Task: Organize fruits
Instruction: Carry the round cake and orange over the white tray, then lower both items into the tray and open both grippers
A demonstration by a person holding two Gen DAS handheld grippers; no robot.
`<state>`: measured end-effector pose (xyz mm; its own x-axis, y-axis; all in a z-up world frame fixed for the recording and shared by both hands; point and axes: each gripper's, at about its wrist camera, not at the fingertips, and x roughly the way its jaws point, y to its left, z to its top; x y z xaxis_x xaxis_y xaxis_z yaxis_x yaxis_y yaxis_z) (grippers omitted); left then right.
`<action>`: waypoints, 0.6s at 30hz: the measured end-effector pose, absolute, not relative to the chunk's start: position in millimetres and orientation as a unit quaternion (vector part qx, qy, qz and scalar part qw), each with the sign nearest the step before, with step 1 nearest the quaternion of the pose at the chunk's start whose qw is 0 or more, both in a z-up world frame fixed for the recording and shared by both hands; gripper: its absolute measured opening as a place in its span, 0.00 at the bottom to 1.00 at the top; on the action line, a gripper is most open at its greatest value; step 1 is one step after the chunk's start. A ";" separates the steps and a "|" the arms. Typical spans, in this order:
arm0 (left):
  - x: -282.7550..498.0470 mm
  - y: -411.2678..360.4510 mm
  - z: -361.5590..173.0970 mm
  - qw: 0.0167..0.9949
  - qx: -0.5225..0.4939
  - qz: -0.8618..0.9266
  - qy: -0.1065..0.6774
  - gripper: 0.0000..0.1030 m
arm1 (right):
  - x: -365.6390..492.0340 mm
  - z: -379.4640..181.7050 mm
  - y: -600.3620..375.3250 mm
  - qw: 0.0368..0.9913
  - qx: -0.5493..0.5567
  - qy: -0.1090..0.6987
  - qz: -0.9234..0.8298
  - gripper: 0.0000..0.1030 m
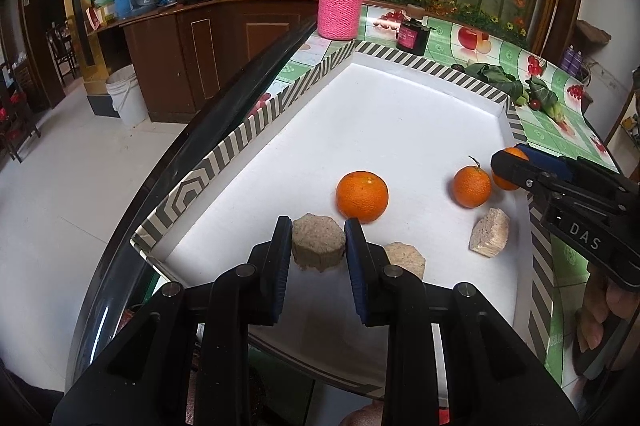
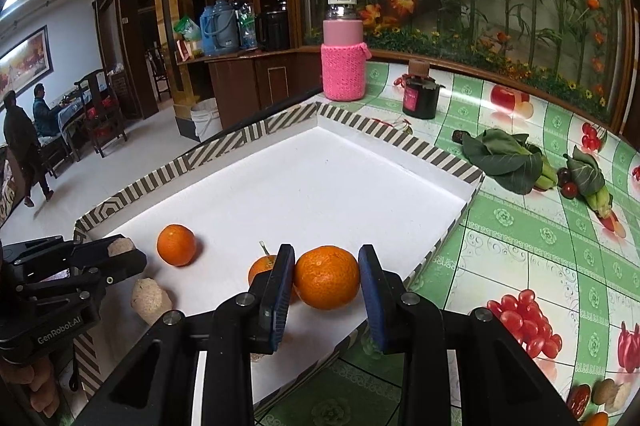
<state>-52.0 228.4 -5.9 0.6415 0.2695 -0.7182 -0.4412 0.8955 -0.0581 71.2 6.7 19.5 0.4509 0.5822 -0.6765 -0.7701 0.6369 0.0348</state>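
Two tools at work: my right tool [image 2: 325, 276] clamps an orange [image 2: 327, 277] near the tray's [image 2: 440, 162] edge for sorting; my left tool [image 1: 318, 240] pinches a brown cake [image 1: 318, 246] beside another orange [image 1: 362, 196].

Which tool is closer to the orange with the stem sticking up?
Right. The right tool straddles another orange directly beside the stemmed orange. The left tool is farther off, around a tan hexagonal block at the tray's near edge.
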 end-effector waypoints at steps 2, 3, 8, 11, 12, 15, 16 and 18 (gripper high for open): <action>-52.0 228.4 -6.0 0.898 -0.116 0.197 0.375 0.25 | 72.0 18.1 7.3 0.838 -0.141 0.339 0.403 0.31; -52.1 228.6 -6.0 0.899 -0.115 0.197 0.375 0.25 | 71.8 17.7 7.6 0.839 -0.142 0.340 0.400 0.31; -51.8 228.1 -6.6 0.897 -0.117 0.199 0.376 0.25 | 71.0 16.0 11.0 0.837 -0.151 0.344 0.398 0.31; -52.2 228.2 -7.8 0.896 -0.119 0.202 0.377 0.25 | 70.9 15.8 11.7 0.836 -0.153 0.344 0.398 0.31; -52.1 228.2 -8.2 0.896 -0.119 0.203 0.377 0.25 | 71.1 15.8 11.7 0.836 -0.153 0.344 0.398 0.31; -51.1 228.6 -9.1 0.894 -0.118 0.207 0.381 0.25 | 71.5 16.0 11.2 0.838 -0.154 0.344 0.396 0.31; -51.0 228.6 -9.1 0.893 -0.117 0.209 0.382 0.25 | 71.4 16.0 11.6 0.838 -0.155 0.344 0.395 0.31; -50.7 228.6 -9.5 0.892 -0.116 0.211 0.383 0.25 | 71.1 15.6 12.4 0.837 -0.157 0.345 0.395 0.31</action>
<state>-50.7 228.6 -9.5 0.6167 0.2882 -0.7326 -0.4657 0.8839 -0.0443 71.1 12.4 15.6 0.4502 0.5525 -0.7014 -0.7689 0.6393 0.0100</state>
